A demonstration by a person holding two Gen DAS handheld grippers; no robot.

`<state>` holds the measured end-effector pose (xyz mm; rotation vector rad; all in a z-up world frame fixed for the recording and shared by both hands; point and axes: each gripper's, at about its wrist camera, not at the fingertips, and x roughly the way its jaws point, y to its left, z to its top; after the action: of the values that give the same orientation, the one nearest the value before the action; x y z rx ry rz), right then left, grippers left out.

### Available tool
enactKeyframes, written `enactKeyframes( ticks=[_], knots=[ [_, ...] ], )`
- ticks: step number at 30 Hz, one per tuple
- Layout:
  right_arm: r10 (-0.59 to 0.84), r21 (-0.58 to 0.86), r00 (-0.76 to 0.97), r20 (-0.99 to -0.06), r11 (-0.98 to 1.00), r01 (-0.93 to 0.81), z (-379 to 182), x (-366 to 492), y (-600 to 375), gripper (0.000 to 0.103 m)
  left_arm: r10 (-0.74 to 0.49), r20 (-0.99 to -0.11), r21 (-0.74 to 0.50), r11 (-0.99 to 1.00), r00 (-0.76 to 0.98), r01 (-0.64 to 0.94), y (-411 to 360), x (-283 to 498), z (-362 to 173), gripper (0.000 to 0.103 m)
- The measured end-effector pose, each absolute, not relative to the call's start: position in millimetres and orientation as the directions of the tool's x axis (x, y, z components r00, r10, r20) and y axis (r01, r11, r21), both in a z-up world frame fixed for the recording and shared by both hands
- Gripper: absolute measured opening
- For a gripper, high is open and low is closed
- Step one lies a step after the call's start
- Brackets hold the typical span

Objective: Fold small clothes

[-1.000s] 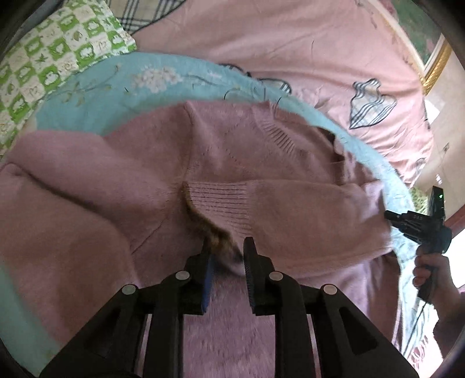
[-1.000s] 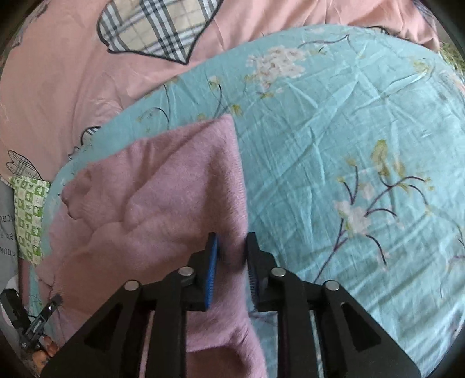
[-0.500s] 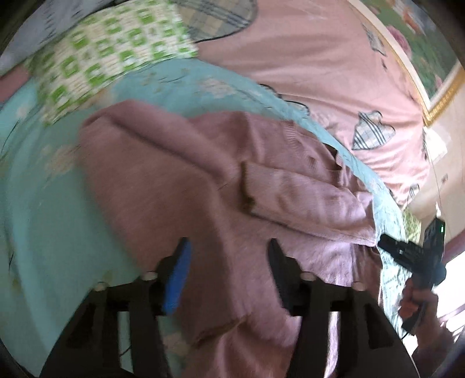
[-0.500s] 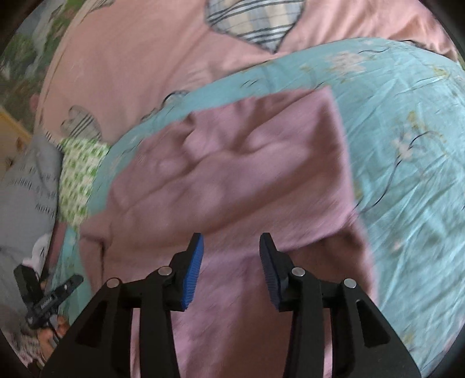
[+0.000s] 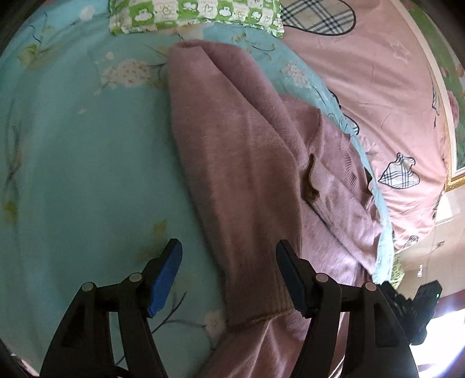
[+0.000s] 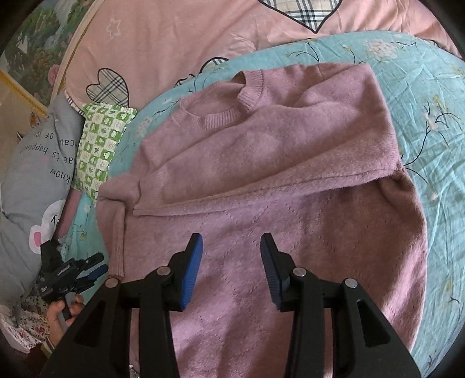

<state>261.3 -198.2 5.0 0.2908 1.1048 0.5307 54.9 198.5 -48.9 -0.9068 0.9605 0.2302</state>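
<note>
Right wrist view shows my right gripper (image 6: 231, 263) hovering with its blue-padded jaws spread apart and nothing between them, poised over the lower body of the pink knit sweater (image 6: 261, 180). That sweater lies flat on the turquoise floral sheet (image 6: 436, 116), neckline away from me, its ribbed collar (image 6: 221, 112) near the far edge of the sheet. One sleeve (image 6: 276, 162) is folded across the chest, running from the shoulder on the right down toward the left side, and the other sleeve (image 6: 116, 229) hangs down the left edge with its ribbed cuff toward me. Beyond the sheet I see the pink duvet with plaid hearts (image 6: 174, 43), a green checked pillow (image 6: 100, 145) and a grey printed cushion (image 6: 35, 174) at the left. At lower left of the same view my left gripper (image 6: 97, 266) is small and held in my hand (image 6: 62, 311). From the left wrist view, the left gripper (image 5: 229, 273) has its jaws spread wide, holding nothing; the right-hand finger lies over the sweater (image 5: 247, 174), near its ribbed hem, while the left-hand finger is over bare floral sheet (image 5: 72, 160). The sweater runs away from me here as a long band, with the green checked pillow (image 5: 197, 14) beyond it.
</note>
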Motion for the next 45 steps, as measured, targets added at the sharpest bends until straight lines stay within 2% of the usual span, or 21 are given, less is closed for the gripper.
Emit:
enactKeyframes(
  ticks=[2, 3, 4, 6, 7, 8, 13, 17, 21, 25, 28, 33, 42, 45],
  knots=[
    [0.539, 0.474, 0.343, -0.769, 0.841, -0.261, 7, 259, -198, 0.043, -0.203, -0.787, -0.561, 0.627, 0.583, -0.540, 198, 63, -52, 0.064],
    [0.536, 0.470, 0.344, -0.771, 0.844, -0.260, 8, 258, -198, 0.043, -0.194, -0.793, -0.550, 0.635, 0.577, -0.542, 197, 67, -55, 0.056],
    [0.533, 0.467, 0.347, -0.772, 0.845, -0.259, 9, 257, -198, 0.043, -0.186, -0.799, -0.539, 0.644, 0.572, -0.543, 196, 72, -57, 0.039],
    [0.529, 0.464, 0.351, -0.773, 0.848, -0.258, 11, 255, -200, 0.043, -0.174, -0.814, -0.511, 0.668, 0.554, -0.541, 194, 79, -60, 0.024],
    [0.528, 0.463, 0.352, -0.773, 0.849, -0.256, 12, 254, -202, 0.043, -0.159, -0.817, -0.498, 0.681, 0.555, -0.537, 192, 81, -59, 0.013],
    [0.527, 0.462, 0.354, -0.773, 0.850, -0.254, 13, 254, -204, 0.043, -0.145, -0.819, -0.483, 0.697, 0.555, -0.530, 191, 82, -57, 0.007],
    [0.529, 0.472, 0.359, -0.769, 0.849, -0.239, 13, 254, -213, 0.043, -0.096, -0.789, -0.450, 0.763, 0.607, -0.464, 182, 81, -25, 0.004],
    [0.537, 0.490, 0.359, -0.763, 0.844, -0.220, 9, 257, -220, 0.043, -0.105, -0.715, -0.456, 0.820, 0.691, -0.347, 166, 90, 27, 0.004],
    [0.550, 0.506, 0.356, -0.756, 0.835, -0.215, 5, 261, -221, 0.043, -0.160, -0.648, -0.466, 0.857, 0.745, -0.220, 139, 122, 69, 0.003],
    [0.565, 0.526, 0.357, -0.744, 0.825, -0.208, 4, 264, -222, 0.043, -0.240, -0.621, -0.472, 0.874, 0.746, -0.111, 101, 169, 82, 0.003],
    [0.563, 0.528, 0.370, -0.739, 0.825, -0.201, 5, 266, -231, 0.043, -0.307, -0.621, -0.472, 0.881, 0.721, -0.031, 64, 207, 77, 0.003],
    [0.538, 0.528, 0.397, -0.743, 0.837, -0.147, 1, 269, -261, 0.043, -0.387, -0.681, -0.457, 0.888, 0.622, 0.052, -9, 271, 39, 0.003],
    [0.506, 0.534, 0.421, -0.753, 0.843, -0.057, -11, 279, -304, 0.043, -0.421, -0.760, -0.440, 0.894, 0.495, 0.084, -72, 324, -22, 0.005],
    [0.506, 0.529, 0.423, -0.752, 0.846, -0.069, -10, 281, -301, 0.043, -0.453, -0.768, -0.475, 0.877, 0.453, 0.072, -66, 324, -28, 0.018]
  ],
)
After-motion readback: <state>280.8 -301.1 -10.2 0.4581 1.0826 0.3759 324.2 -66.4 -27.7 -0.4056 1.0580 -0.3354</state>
